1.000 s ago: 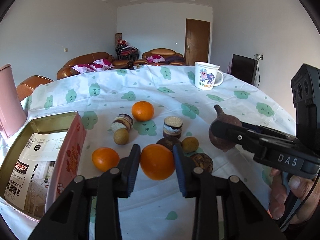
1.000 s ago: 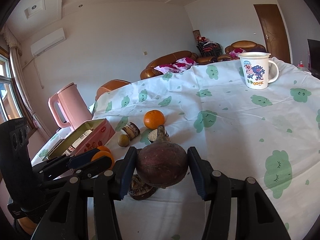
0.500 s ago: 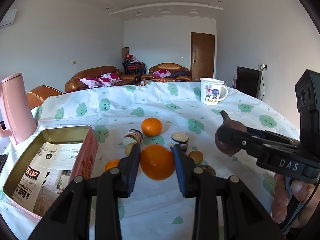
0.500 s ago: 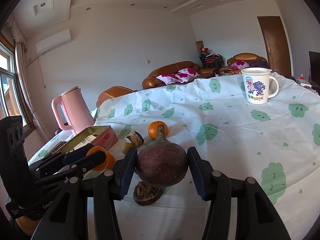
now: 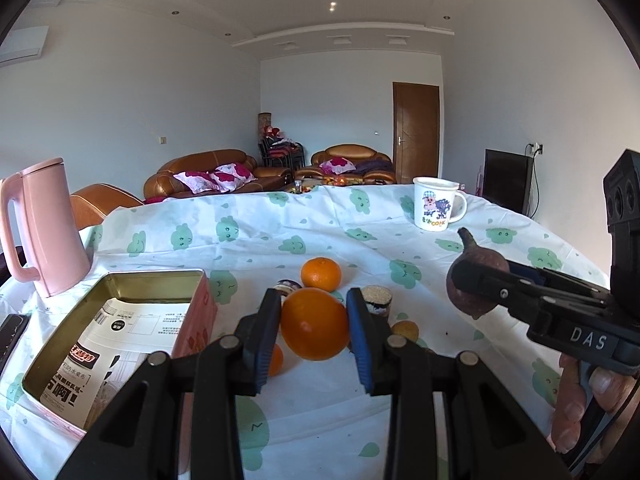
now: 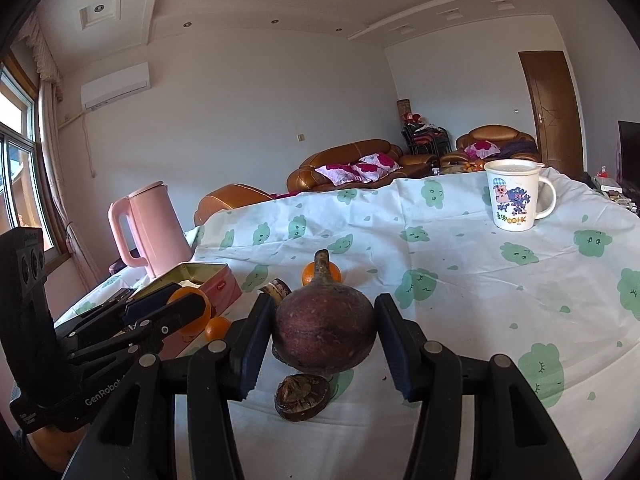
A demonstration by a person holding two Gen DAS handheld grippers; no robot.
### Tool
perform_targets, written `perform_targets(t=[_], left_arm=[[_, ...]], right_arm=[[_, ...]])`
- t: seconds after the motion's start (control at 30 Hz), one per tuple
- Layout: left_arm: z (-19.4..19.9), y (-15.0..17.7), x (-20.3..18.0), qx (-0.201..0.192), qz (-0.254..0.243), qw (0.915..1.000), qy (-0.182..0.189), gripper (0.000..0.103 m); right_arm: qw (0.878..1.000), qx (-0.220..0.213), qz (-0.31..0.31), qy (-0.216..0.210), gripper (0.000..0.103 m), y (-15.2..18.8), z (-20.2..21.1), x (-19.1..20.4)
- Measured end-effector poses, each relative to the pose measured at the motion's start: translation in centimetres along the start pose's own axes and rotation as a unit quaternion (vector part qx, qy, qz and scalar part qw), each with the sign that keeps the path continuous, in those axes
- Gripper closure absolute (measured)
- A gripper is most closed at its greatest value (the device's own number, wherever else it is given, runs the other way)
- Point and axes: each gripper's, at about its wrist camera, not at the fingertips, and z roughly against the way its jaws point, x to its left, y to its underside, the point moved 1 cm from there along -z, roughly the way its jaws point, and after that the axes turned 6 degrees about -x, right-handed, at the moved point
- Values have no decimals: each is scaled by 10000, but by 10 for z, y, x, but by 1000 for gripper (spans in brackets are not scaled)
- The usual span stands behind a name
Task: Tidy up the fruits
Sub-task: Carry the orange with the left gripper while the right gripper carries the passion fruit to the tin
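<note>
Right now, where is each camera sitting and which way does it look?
Left wrist view: sits on the left claw, looks across the table past the orange it grips; the tin on its left, the right claw and a hand on its right.
Right wrist view: sits on the right claw, looks the same way past the purple fruit it grips; the left claw at its left edge.
Shared: mug, pink kettle, tin, both fruits.

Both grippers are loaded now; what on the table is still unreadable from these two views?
- Tin box floor: left wrist view, mostly under a printed sheet.
- Small orange: left gripper finger covers most.
- Dark fruit: kind unclear, below the held purple fruit.
</note>
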Motion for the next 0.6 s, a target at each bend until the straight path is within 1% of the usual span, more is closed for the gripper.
perform_targets(t=[0.2,0.33,0.43,0.6], left_arm=[[5,-4,6,-144,32,9998,-99,68],[8,-8,12,-180,47,9997,-185,68],[10,-11,24,-176,115,9993,-317,68],[13,-18,57,-157,299,9976,-610,68]], right_arm=[[9999,-67,78,-18,49,-4,2,3],[9998,-59,181,-95,49,-13,-1,11],[9993,-72,314,-213,49,-24,-5,23],[9970,-49,587,-503,49,-43,-20,55]])
